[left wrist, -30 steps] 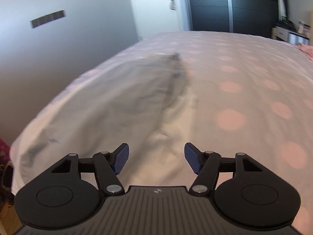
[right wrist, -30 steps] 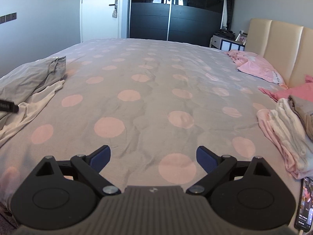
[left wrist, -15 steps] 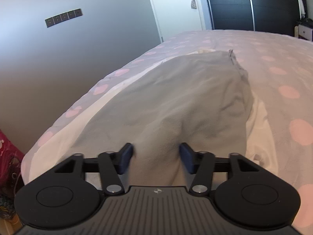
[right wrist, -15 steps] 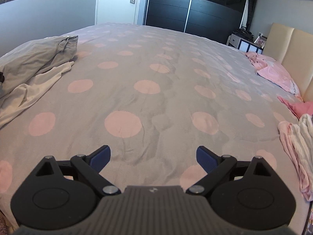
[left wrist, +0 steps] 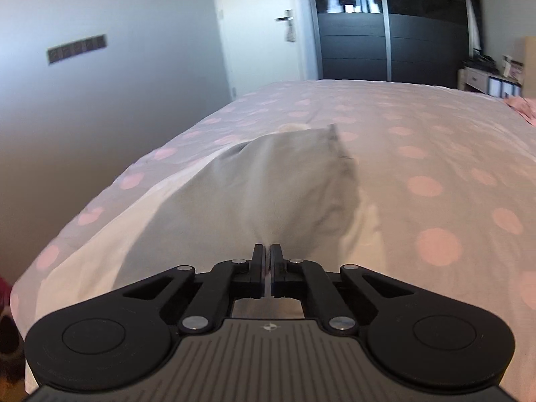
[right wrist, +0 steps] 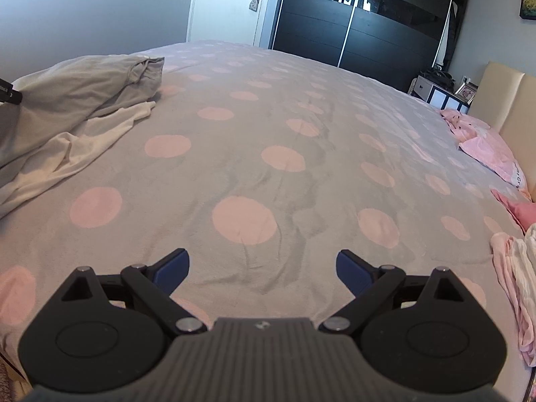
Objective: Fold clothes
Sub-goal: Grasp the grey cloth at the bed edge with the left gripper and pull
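Spotted bed (right wrist: 268, 107); one grey garment (left wrist: 268, 181), apparently one cream garment (right wrist: 83, 140).

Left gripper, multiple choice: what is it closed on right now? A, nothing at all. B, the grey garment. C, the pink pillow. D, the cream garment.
B: in the left wrist view the left gripper has its jaws pinched shut on a fold of the grey garment, which bunches toward them.
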